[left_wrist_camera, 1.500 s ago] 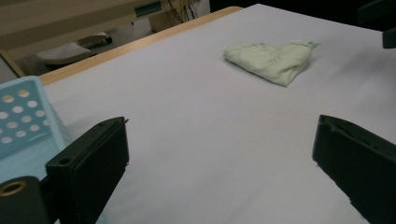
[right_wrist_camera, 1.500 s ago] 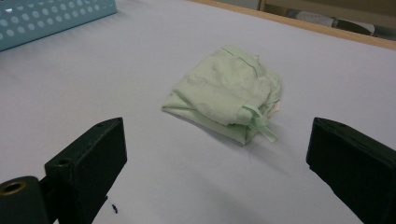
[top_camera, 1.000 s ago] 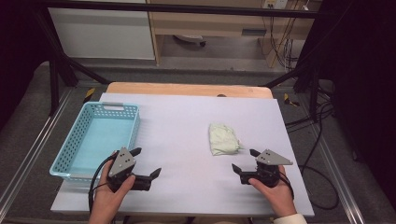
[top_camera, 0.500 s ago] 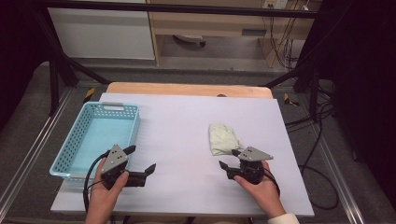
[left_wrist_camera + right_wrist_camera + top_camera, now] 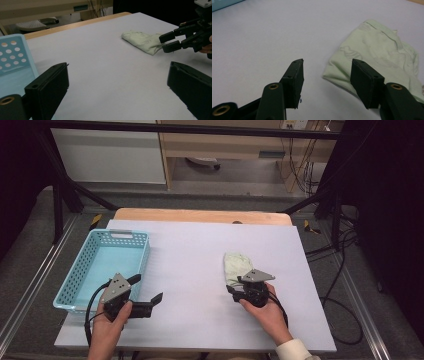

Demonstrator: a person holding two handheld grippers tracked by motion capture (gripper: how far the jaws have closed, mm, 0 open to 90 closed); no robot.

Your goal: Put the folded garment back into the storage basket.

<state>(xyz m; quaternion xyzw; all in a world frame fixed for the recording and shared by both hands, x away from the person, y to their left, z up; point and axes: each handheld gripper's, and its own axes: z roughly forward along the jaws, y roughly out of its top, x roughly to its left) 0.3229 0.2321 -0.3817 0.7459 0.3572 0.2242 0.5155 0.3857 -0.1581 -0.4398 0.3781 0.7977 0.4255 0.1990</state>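
Both tongs are held low over the table, one in each hand. Left tongs [image 5: 149,290] have the jaws spread wide with nothing between them; they point toward the middle of the table, just beside the near corner of the basket [image 5: 80,270]. Right tongs [image 5: 236,285] have the jaws half spread; they have just been closing, and nothing is pinched yet.

The table [image 5: 190,255] is covered with a plain pale sheet, a little lilac in colour, and a strip of wood shows along its far edge. A light blue plastic basket with small round holes stands on the left part of the sheet. Around the table there is a grey floor with dark metal rails and black cables on the right. Behind it stand a white cabinet and a wooden shelf unit.

A cloth [image 5: 236,265] lies flat and folded on the right half of the sheet, pale green, well apart from the basket. Its near edge is at the tips of the right tongs. In the right gripper view the cloth [image 5: 377,55] lies ahead and to the right: one jaw is over its near corner and the other jaw is over the bare sheet, beside the edge. The pads do not press on it. In the left gripper view the right tongs [image 5: 168,42] reach the end of the cloth [image 5: 142,41].
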